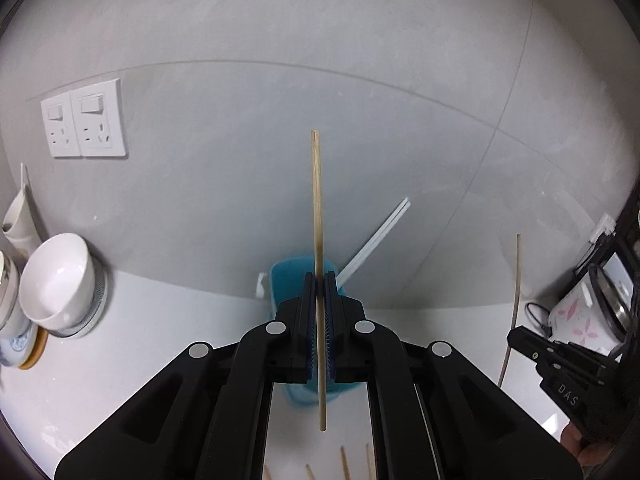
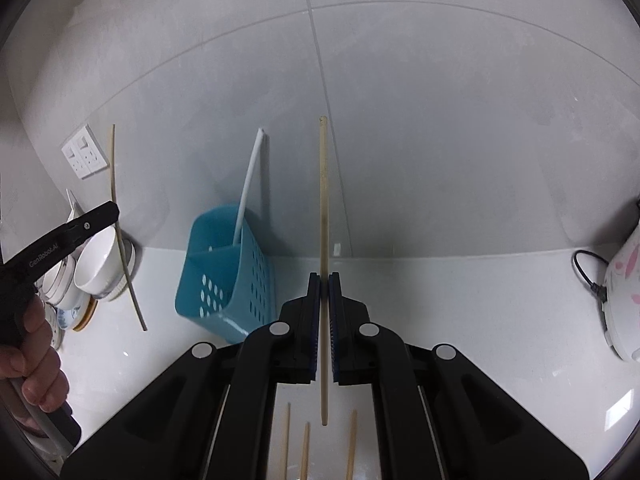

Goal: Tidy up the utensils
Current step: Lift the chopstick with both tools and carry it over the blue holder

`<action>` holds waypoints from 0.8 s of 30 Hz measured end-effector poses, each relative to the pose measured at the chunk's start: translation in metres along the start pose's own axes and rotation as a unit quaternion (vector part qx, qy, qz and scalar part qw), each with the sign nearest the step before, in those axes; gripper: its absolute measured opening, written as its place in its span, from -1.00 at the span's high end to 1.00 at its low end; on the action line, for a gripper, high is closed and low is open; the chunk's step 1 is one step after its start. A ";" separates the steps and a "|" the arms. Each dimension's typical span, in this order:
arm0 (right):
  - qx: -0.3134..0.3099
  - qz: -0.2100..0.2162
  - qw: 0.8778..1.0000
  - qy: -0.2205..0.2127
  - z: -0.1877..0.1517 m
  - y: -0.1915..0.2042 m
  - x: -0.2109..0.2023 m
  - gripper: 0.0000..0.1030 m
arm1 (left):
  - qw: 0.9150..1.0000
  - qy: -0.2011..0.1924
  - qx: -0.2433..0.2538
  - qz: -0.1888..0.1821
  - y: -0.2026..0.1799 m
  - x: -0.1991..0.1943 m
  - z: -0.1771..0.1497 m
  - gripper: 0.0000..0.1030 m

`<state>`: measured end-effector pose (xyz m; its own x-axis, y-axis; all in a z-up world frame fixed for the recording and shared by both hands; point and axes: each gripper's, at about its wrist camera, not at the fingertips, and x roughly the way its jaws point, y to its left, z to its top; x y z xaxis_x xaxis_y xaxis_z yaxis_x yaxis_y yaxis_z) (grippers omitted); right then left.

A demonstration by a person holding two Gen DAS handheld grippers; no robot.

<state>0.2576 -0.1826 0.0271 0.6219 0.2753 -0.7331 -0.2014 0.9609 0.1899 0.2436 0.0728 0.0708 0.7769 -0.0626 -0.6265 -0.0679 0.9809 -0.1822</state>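
Currently: left gripper [image 1: 319, 280] clamping one wooden chopstick [image 1: 317, 240] upright over blue utensil basket [image 2: 224, 272] | right gripper [image 2: 324, 280] pinching another chopstick [image 2: 323, 220] | white chopsticks [image 2: 248, 188] already binned | loose chopsticks [image 2: 306, 448] lying on counter [image 2: 460, 300], remaining.

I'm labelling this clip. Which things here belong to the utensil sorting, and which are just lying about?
Job:
left tongs clamping a wooden chopstick
right tongs clamping another chopstick
blue caddy
white chopsticks inside it
loose chopsticks

Lying about:
bowls
wall sockets
rice cooker
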 end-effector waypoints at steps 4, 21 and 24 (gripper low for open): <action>0.009 0.002 1.000 -0.012 0.008 0.002 0.004 0.93 | 0.999 -0.029 0.005 -0.012 -0.003 0.012 0.004 0.93; 0.003 0.017 1.000 -0.012 0.009 0.020 0.025 0.93 | 0.998 -0.049 0.044 -0.005 -0.012 0.080 -0.038 0.93; 0.005 0.017 1.000 -0.006 0.007 0.020 0.030 0.93 | 0.998 -0.048 0.051 -0.009 -0.013 0.085 -0.044 0.93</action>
<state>0.2780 -0.1547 0.0136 0.6238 0.3085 -0.7182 -0.2148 0.9511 0.2219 0.2828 0.0469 -0.0132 0.8344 -0.0667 -0.5471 0.0060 0.9937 -0.1120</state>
